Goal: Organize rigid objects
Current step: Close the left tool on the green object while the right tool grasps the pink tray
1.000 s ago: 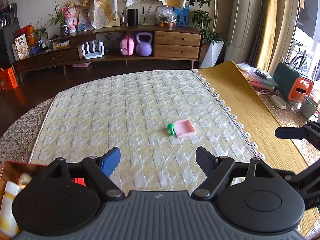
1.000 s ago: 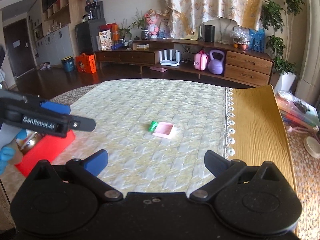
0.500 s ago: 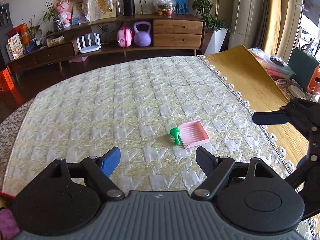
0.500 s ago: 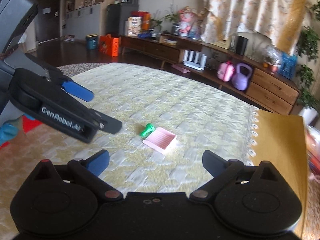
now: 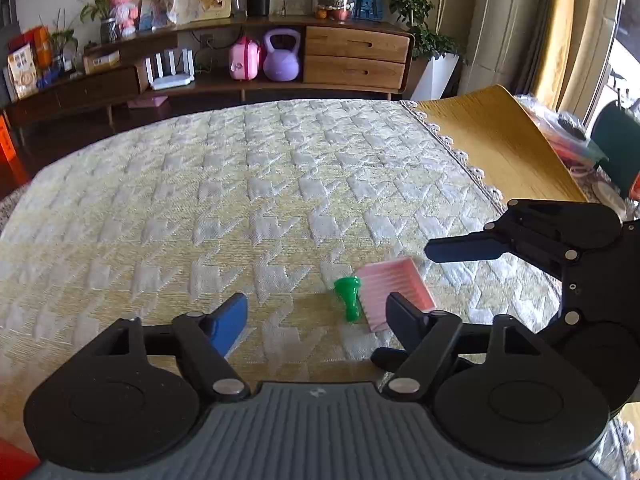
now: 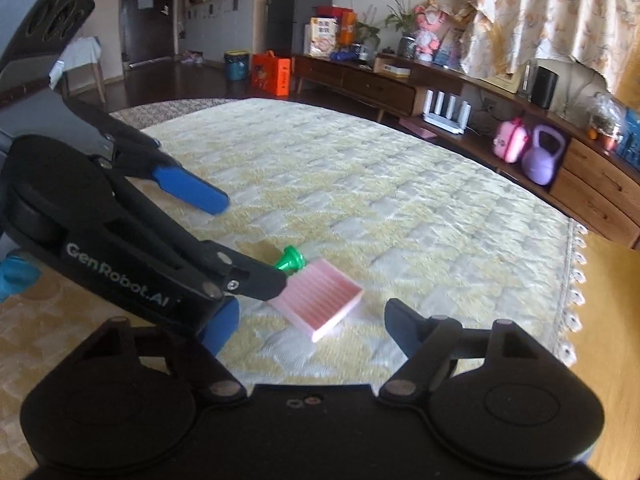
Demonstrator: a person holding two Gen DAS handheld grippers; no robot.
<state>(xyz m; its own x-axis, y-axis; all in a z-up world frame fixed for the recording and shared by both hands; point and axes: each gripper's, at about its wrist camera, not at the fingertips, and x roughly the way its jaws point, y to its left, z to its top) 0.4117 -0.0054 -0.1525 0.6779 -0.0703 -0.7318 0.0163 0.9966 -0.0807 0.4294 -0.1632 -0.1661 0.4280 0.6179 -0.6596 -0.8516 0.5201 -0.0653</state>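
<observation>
We've got two task things lying together on the table, which is covered w/ a yellow-white quilted cloth: a small green plastic piece on its side, and a flat pink ribbed tray right beside it, touching or nearly so at the tray's left edge. Both sit in the near-right part of the cloth in the left wrist view, approx. centre in the right wrist view, where the green piece is partly hidden behind a finger of the left gripper and the pink tray lies just past it.

Our left gripper has its jaws wide, nothing between them; the green piece sits in the gap just ahead of the tips, the tray's near corner behind the right-hand fingertip. In the right wrist view the left gripper comes in from the left side, low over the cloth.

Our right gripper also has jaws wide and holds nothing; the pink tray lies between and just ahead of its tips. From the left wrist view the right gripper enters at the right edge, one finger above the tray, one below.

Bare yellow mat to the right of the cloth's lace edge. Wooden sideboard at the back w/ a purple kettlebell.
</observation>
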